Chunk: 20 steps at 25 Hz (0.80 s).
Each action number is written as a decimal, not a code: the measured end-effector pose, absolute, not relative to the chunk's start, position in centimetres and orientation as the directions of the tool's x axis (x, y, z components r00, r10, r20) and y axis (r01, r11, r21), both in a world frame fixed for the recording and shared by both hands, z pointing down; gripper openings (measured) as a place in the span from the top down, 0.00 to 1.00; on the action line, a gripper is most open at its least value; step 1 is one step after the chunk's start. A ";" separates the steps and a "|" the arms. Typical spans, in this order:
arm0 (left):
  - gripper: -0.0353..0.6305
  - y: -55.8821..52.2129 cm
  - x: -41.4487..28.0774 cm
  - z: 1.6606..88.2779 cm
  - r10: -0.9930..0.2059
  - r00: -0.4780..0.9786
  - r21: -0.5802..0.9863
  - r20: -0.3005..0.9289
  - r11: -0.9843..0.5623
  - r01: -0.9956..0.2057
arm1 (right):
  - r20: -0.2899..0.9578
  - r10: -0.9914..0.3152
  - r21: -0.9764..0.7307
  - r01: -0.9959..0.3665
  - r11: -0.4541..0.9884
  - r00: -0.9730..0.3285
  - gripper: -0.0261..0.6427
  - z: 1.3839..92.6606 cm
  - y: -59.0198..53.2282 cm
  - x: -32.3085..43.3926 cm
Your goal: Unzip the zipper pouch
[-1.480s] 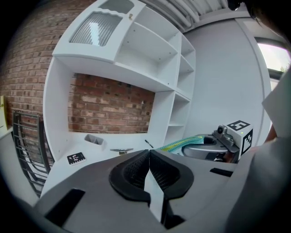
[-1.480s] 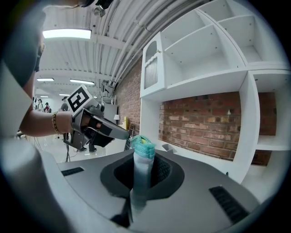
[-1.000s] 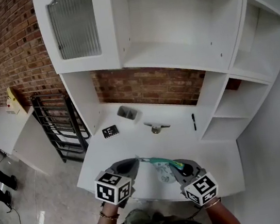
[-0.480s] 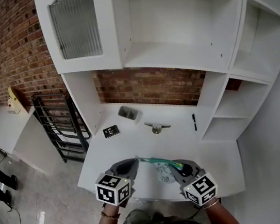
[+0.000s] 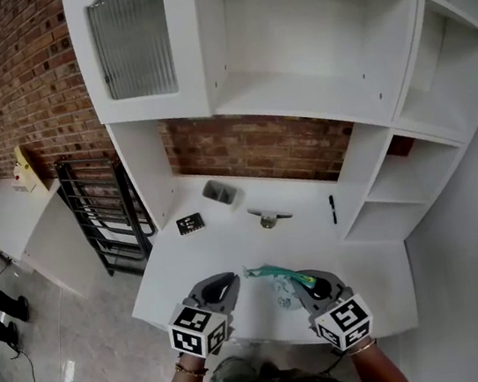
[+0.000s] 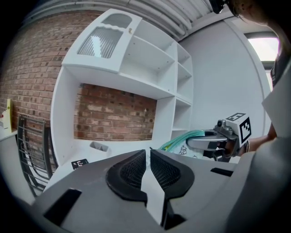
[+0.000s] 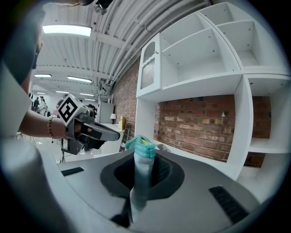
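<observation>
Zipper pouch [image 5: 277,287]: it hangs over the front edge of the desk [image 5: 229,240], carried by its teal zipper edge, with the clear printed body drooping below.
Long axis: the zipper line runs roughly level, from the right gripper [image 5: 300,278] across toward the left gripper [image 5: 226,284].
Right gripper: the jaws are clenched on one end of the teal edge, and the fabric stands bunched up between the pads.
Left gripper: the jaws are pressed together on nothing, with the tip near the zipper's free end but apart from it.
Bearing: from the left jaws the pouch lies ahead and off to the right.
Nearer hand: the right already anchors the pouch, so the left looks like the free one for the pull.
Slider: too small to place along the zipper.
Next move, as judged: the left jaws must part, then close on the pull tab.
</observation>
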State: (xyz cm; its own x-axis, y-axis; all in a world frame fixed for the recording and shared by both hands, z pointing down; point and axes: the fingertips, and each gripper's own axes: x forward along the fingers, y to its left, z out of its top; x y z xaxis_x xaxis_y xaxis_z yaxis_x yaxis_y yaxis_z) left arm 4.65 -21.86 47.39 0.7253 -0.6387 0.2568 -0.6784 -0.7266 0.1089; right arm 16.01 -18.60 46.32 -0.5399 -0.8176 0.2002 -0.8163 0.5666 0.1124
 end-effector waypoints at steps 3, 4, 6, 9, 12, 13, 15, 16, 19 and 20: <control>0.94 -21.7 4.4 46.8 -0.648 0.728 0.097 0.223 -0.728 -0.679 | 0.200 -0.825 0.108 -0.825 0.555 -0.528 0.95 46.2 -18.8 16.6; 0.94 -21.6 4.3 46.7 -0.651 0.729 0.096 0.211 -0.729 -0.678 | 0.201 -0.827 0.105 -0.828 0.551 -0.525 0.95 46.3 -18.8 16.8; 0.94 -21.5 4.1 46.5 -0.654 0.731 0.095 0.193 -0.729 -0.678 | 0.201 -0.830 0.098 -0.832 0.546 -0.520 0.95 46.3 -18.8 17.2; 0.94 -21.5 4.0 46.7 -0.650 0.733 0.083 0.201 -0.734 -0.674 | 0.205 -0.836 0.112 -0.837 0.536 -0.509 0.95 46.4 -18.9 17.5; 0.94 -21.3 3.9 47.0 -0.650 0.732 0.073 0.204 -0.735 -0.674 | 0.206 -0.838 0.113 -0.838 0.533 -0.505 0.95 46.6 -19.0 17.5; 0.94 -21.2 3.8 47.0 -0.651 0.732 0.075 0.201 -0.735 -0.674 | 0.206 -0.838 0.112 -0.839 0.533 -0.505 0.95 46.6 -19.1 17.5; 0.94 -21.1 3.6 47.0 -0.653 0.731 0.079 0.196 -0.733 -0.676 | 0.206 -0.839 0.121 -0.838 0.532 -0.503 0.95 46.5 -19.4 17.5; 0.94 -21.1 3.5 47.1 -0.655 0.730 0.080 0.196 -0.731 -0.677 | 0.206 -0.839 0.128 -0.836 0.533 -0.503 0.95 46.4 -19.5 17.5; 0.94 -21.0 3.1 47.3 -0.658 0.725 0.075 0.203 -0.728 -0.681 | 0.196 -0.840 0.132 -0.835 0.535 -0.507 0.95 45.8 -20.4 17.4; 0.94 -21.1 3.0 47.3 -0.659 0.724 0.069 0.205 -0.728 -0.682 | 0.190 -0.842 0.128 -0.837 0.532 -0.505 0.95 45.5 -20.8 17.5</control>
